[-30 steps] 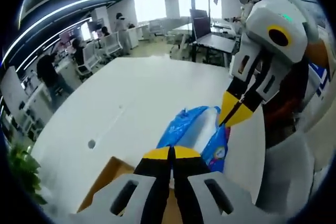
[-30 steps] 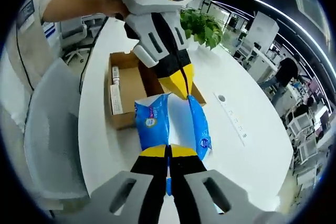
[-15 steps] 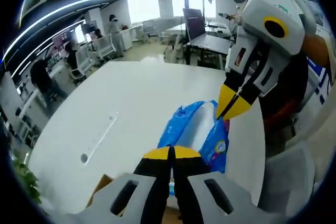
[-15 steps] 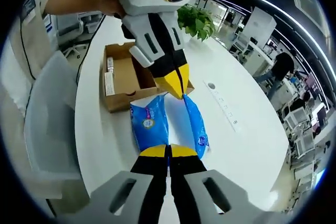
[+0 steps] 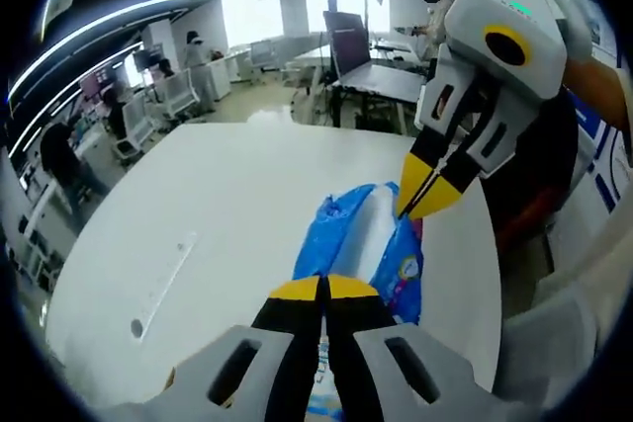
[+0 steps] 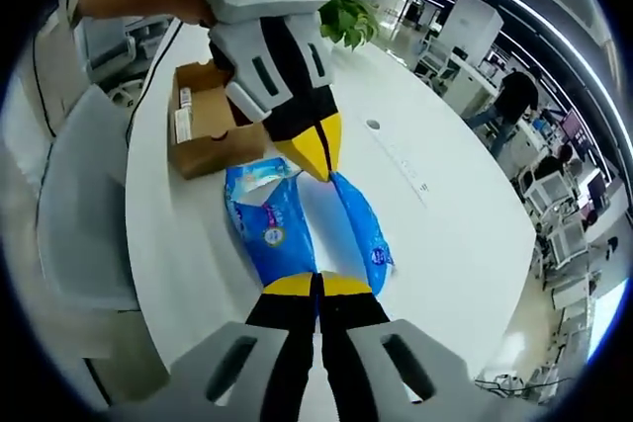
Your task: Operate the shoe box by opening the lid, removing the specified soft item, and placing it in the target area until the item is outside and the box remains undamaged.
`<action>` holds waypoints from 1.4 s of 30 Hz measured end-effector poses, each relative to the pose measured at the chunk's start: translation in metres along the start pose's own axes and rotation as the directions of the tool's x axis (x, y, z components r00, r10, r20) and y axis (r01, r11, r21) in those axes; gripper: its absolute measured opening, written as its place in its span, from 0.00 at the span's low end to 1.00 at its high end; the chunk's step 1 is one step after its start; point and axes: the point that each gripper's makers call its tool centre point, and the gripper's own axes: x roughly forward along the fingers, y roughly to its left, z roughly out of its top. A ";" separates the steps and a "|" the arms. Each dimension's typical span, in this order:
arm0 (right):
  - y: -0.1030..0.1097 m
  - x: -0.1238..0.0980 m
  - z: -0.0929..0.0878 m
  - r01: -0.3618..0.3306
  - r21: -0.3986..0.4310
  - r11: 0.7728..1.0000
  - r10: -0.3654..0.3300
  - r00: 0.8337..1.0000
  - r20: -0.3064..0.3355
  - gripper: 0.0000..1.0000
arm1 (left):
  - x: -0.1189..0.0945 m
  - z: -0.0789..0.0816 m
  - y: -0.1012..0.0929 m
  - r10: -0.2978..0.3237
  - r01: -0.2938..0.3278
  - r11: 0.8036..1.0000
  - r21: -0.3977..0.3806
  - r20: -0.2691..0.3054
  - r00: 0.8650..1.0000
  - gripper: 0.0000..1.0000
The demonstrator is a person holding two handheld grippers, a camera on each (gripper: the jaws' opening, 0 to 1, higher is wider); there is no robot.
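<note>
while the blue soft pack [image 5: 368,244] hangs stretched between the two tongs in the left gripper view, the left tongs [image 5: 324,290] are pinched narrow on its near end and the right tongs [image 5: 419,195] come in from the right with their yellow tips closed on the far edge. the pack is lifted over the white tabletop [image 5: 227,205], and the film between the two grips looks taut. the risk i judge from this: if the hands drift apart, the thin wrapper could tear or slip out of one grip, and the pack would swing and drop unevenly.

seen from the right gripper view, the right tongs [image 6: 317,286] are closed tight on the near end of the same blue soft pack [image 6: 272,224], and the left tongs [image 6: 309,155] grip the opposite end from above. the shoe box [image 6: 203,130] sits open on the tabletop [image 6: 445,214] just beyond the pack, near the table's edge on the left of this view. the pack is already outside it. a low or hurried set-down could drag the pack against the box wall and shove the box towards that edge. letting go with one side first could flip the pack back towards the box.
</note>
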 end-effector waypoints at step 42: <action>-0.024 0.057 -0.117 0.072 0.057 0.996 -0.062 0.985 -0.161 0.00 | 0.133 -0.032 -0.024 -0.116 0.120 0.992 0.039 -0.095 0.989 0.00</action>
